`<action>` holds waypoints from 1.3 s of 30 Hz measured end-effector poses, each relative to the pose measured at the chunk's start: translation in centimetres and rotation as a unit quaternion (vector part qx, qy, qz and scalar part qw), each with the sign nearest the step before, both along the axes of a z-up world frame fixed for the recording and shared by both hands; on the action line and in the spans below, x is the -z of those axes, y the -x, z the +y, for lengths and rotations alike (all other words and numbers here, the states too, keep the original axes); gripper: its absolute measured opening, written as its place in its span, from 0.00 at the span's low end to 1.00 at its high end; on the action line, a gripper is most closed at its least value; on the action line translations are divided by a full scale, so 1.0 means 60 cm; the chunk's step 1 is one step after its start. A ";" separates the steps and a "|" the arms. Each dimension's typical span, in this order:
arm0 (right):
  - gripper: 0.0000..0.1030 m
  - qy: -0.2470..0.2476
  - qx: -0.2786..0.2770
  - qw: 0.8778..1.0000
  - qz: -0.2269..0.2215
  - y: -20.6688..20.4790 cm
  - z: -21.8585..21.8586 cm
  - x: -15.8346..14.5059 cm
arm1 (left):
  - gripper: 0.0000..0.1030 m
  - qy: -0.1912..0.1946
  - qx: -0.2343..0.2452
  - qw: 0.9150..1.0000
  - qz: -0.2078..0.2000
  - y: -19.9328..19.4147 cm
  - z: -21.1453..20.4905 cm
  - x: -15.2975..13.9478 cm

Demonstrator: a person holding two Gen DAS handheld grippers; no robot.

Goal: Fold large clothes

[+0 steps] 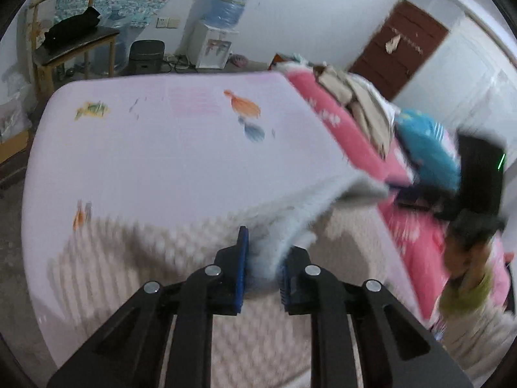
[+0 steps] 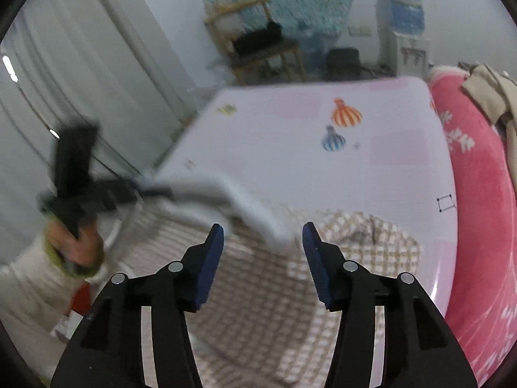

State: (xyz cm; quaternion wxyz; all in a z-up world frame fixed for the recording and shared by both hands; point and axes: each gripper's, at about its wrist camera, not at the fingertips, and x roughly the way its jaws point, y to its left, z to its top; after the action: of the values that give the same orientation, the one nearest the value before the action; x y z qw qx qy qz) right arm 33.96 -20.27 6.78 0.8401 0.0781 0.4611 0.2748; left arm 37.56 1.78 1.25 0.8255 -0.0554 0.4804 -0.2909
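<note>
Left wrist view looks down on a bed covered by a pale pink sheet (image 1: 161, 148) printed with hot-air balloons, and the left gripper (image 1: 263, 258) has its blue-padded fingers (image 1: 243, 258) pinched on a fluffy white fold of the garment (image 1: 290, 213), a checked beige-and-white piece whose body lies spread on the near part of the sheet while the gripped edge is lifted above it. A pink blanket (image 1: 326, 119) runs along the right side of the bed with beige clothes (image 1: 358, 97) heaped on it and a blue cushion (image 1: 423, 142) beside them; the right gripper appears blurred at the right edge, gripped by a hand (image 1: 468, 258). A water dispenser (image 1: 216, 42), a wooden chair (image 1: 64, 42) and a brown door (image 1: 400, 45) stand at the back. Right wrist view shows the right gripper (image 2: 263, 236) with its jaws standing apart, closed on nothing; the white lining of the garment (image 2: 255, 213) passes between and just beyond the tips, though whether a pad touches it is blurred. The checked cloth lies under the fingers (image 2: 210, 265) on the sheet (image 2: 387, 161). At the left, the other gripper (image 2: 106, 194), blurred, clamps the lifted white edge, a hand (image 2: 74, 245) around its handle.
</note>
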 end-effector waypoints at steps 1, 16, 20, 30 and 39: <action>0.49 -0.034 -0.001 0.999 -0.007 0.003 -0.006 -0.018 | 0.16 -0.010 0.003 1.000 -0.004 0.017 -0.001 0.008; 0.36 0.029 -0.040 0.993 0.106 -0.021 0.118 0.162 | 0.39 0.043 -0.059 0.997 -0.028 0.105 0.089 0.006; 0.41 0.046 -0.036 0.994 0.089 -0.018 0.124 0.129 | 0.39 0.049 -0.083 0.994 -0.043 0.060 0.088 -0.012; 0.36 0.069 0.059 0.993 0.069 -0.078 0.053 0.164 | 0.39 -0.056 -0.093 0.994 0.017 -0.065 0.031 0.088; 0.36 0.030 0.061 0.996 0.066 -0.074 0.047 0.121 | 0.38 -0.020 -0.093 0.995 0.008 -0.060 0.045 0.068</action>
State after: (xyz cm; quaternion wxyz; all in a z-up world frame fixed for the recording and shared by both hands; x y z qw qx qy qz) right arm 38.42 -17.43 -0.50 0.8253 0.0991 0.5176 0.2031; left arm 41.15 4.48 -2.84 0.8464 -0.0855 0.4851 -0.2023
